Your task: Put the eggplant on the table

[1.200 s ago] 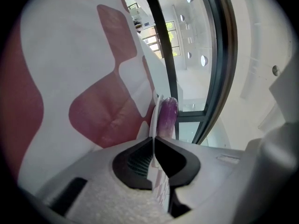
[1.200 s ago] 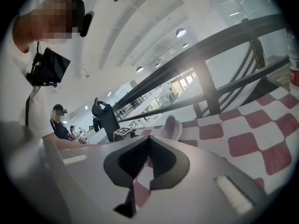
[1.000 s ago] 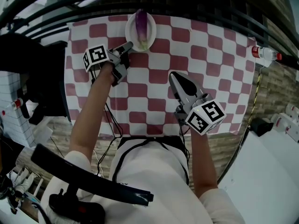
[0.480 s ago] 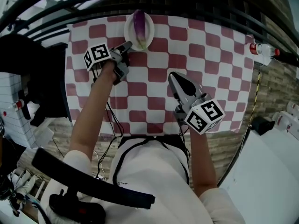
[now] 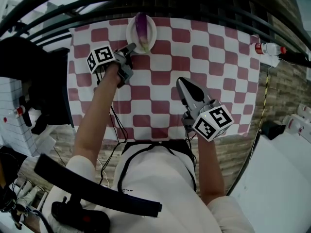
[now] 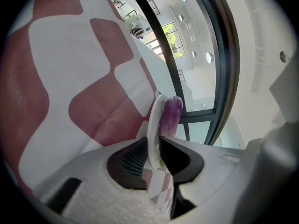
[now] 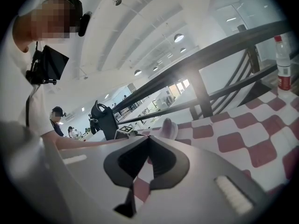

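A purple eggplant [image 5: 141,27] lies on a small white plate [image 5: 150,37] at the far edge of the red-and-white checked table [image 5: 214,72]. My left gripper [image 5: 130,50] is at the plate's near-left rim. In the left gripper view the plate's rim [image 6: 153,125] stands edge-on between the opening jaws of the left gripper [image 6: 156,146], with a gap beside the pads, and the eggplant [image 6: 172,118] lies just beyond. My right gripper [image 5: 182,81] hovers over the middle of the table, shut and empty; its tips [image 7: 148,141] meet, pointing toward the plate.
A plastic bottle with a red label [image 5: 266,48] stands at the table's far right corner, also seen as the bottle [image 7: 283,64] in the right gripper view. A dark railing [image 5: 194,4] runs just behind the table. A person [image 7: 46,41] stands to the left.
The head view has shifted slightly. The left gripper stays at the plate's rim and the right gripper stays over the middle of the table.
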`<move>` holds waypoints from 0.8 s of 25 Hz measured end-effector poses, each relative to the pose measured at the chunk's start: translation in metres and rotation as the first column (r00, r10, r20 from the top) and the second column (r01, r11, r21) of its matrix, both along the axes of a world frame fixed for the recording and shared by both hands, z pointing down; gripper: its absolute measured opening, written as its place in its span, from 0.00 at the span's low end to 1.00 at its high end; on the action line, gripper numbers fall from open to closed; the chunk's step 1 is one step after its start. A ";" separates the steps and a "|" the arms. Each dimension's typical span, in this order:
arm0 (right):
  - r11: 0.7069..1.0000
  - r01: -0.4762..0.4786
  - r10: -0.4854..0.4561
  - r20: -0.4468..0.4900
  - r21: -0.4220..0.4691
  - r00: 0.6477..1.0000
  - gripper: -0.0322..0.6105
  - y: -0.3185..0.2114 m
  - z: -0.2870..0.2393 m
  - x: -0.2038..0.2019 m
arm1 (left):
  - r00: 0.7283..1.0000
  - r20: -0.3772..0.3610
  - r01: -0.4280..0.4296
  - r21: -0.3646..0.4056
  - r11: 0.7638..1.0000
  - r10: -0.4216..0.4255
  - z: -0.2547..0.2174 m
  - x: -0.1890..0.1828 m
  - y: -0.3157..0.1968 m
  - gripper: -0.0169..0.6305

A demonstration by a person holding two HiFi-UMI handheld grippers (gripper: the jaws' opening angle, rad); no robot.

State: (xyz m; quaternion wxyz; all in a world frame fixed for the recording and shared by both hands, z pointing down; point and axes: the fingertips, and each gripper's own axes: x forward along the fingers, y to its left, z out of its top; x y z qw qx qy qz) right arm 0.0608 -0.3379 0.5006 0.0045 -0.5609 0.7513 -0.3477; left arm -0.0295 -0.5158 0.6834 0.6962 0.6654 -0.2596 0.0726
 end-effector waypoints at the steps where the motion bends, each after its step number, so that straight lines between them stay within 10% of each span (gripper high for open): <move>1: 1.000 -0.002 0.002 0.000 0.001 1.000 0.06 0.001 -0.001 0.001 | 1.000 -0.001 0.001 0.002 1.000 -0.001 0.000 0.001 0.000 0.16; 20: 0.999 0.006 -0.005 -0.013 0.046 1.000 0.06 0.055 -0.028 0.006 | 0.998 0.054 0.020 0.081 0.997 -0.025 -0.024 -0.023 0.020 0.21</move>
